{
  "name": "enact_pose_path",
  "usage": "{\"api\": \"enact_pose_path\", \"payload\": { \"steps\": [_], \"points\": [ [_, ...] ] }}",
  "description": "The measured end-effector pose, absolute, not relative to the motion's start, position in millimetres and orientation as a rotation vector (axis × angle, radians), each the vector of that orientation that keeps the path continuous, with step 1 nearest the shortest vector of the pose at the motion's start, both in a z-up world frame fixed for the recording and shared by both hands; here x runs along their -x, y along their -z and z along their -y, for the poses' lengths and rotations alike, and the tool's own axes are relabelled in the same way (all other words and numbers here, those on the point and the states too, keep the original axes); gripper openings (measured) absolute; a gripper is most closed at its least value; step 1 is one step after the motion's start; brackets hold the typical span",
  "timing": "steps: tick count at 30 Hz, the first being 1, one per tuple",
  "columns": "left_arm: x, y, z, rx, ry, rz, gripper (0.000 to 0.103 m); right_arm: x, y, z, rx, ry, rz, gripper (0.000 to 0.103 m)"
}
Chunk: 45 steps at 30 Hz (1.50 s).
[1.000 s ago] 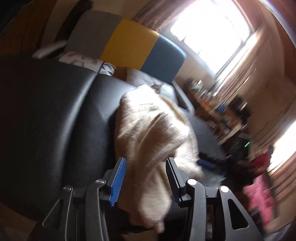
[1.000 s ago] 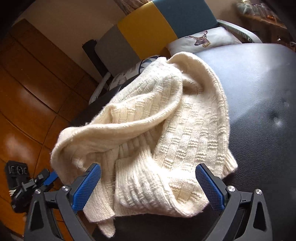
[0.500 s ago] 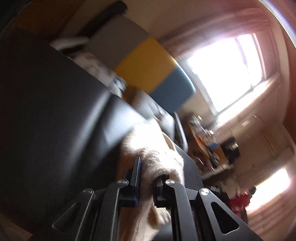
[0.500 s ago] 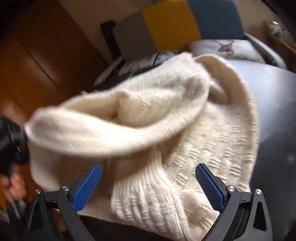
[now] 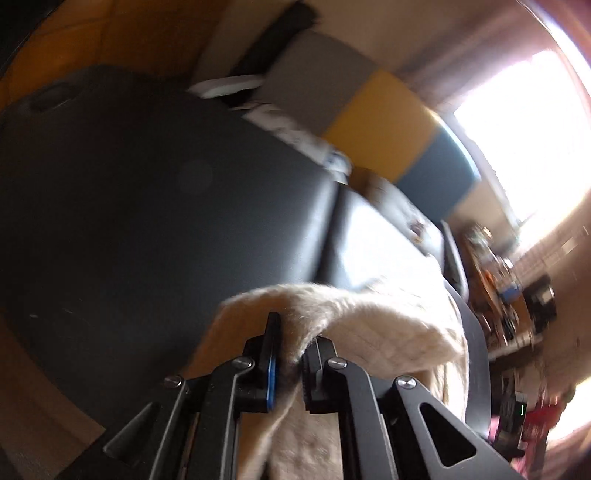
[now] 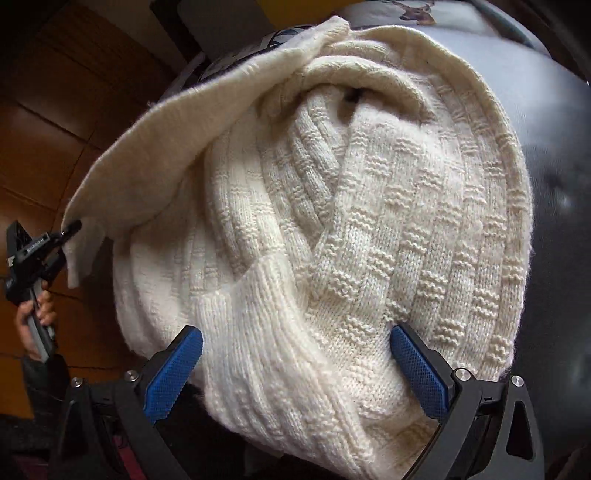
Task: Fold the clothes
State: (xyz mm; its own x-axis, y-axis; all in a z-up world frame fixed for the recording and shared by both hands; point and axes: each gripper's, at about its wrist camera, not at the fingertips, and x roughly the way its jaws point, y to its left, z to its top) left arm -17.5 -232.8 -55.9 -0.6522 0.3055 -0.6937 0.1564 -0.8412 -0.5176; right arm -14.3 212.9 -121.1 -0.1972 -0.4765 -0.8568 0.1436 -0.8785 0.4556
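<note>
A black padded surface (image 6: 554, 147) carries the crumpled cream knitted sweater (image 6: 369, 221), one edge lifted.

A black padded bench (image 5: 155, 206) with a leather-like cover fills much of the left wrist view, a seam running between its two cushions. Behind it stands a chair back (image 5: 373, 122) in grey, yellow and blue panels. A pillow with a deer print (image 6: 413, 11) lies at the bench's far edge. A bright window (image 5: 532, 147) glares to the right, above a blurred, cluttered shelf (image 5: 495, 280). Brown wooden panelling (image 6: 48, 122) covers the side seen from the right wrist.
</note>
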Motion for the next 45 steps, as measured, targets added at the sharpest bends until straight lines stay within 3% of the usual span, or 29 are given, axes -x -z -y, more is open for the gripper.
{"api": "enact_pose_path", "payload": {
  "steps": [4,7,12,16,20,26,29,32,35,37,41,45],
  "points": [
    [17,58,196,1.243,-2.646,0.759,0.011,11,92,-224,-1.561,2.195,0.435,0.103],
    [33,63,168,1.305,-2.599,0.707,0.012,21,64,-215,-1.355,2.275,0.314,0.103],
    [75,67,134,1.358,-2.570,0.597,0.012,55,87,-173,-1.319,2.196,0.142,0.103],
    [112,81,122,1.508,-2.595,0.476,0.012,87,130,-180,-1.603,2.176,-0.031,0.103],
    [138,93,125,1.757,-2.535,0.498,0.012,83,135,-214,-1.694,2.126,0.145,0.103],
    [95,34,103,1.418,-2.574,0.422,0.014,60,145,-222,-1.880,2.164,0.072,0.103],
    [65,23,85,1.227,-2.444,0.373,0.015,46,147,-222,-1.816,2.257,0.052,0.103],
    [38,17,82,1.195,-2.426,0.355,0.016,34,136,-227,-1.672,2.326,0.160,0.103],
    [13,7,94,1.175,-2.482,0.284,0.021,14,112,-246,-1.465,2.308,0.577,0.103],
    [3,6,107,1.157,-2.576,0.209,0.021,2,101,-251,-1.353,2.274,0.739,0.103],
    [7,23,155,1.293,-2.578,0.333,0.021,-12,100,-234,-1.363,2.211,0.872,0.103],
    [4,36,177,1.328,-2.540,0.209,0.026,-26,104,-209,-1.371,2.229,0.775,0.103]
  ]
}}
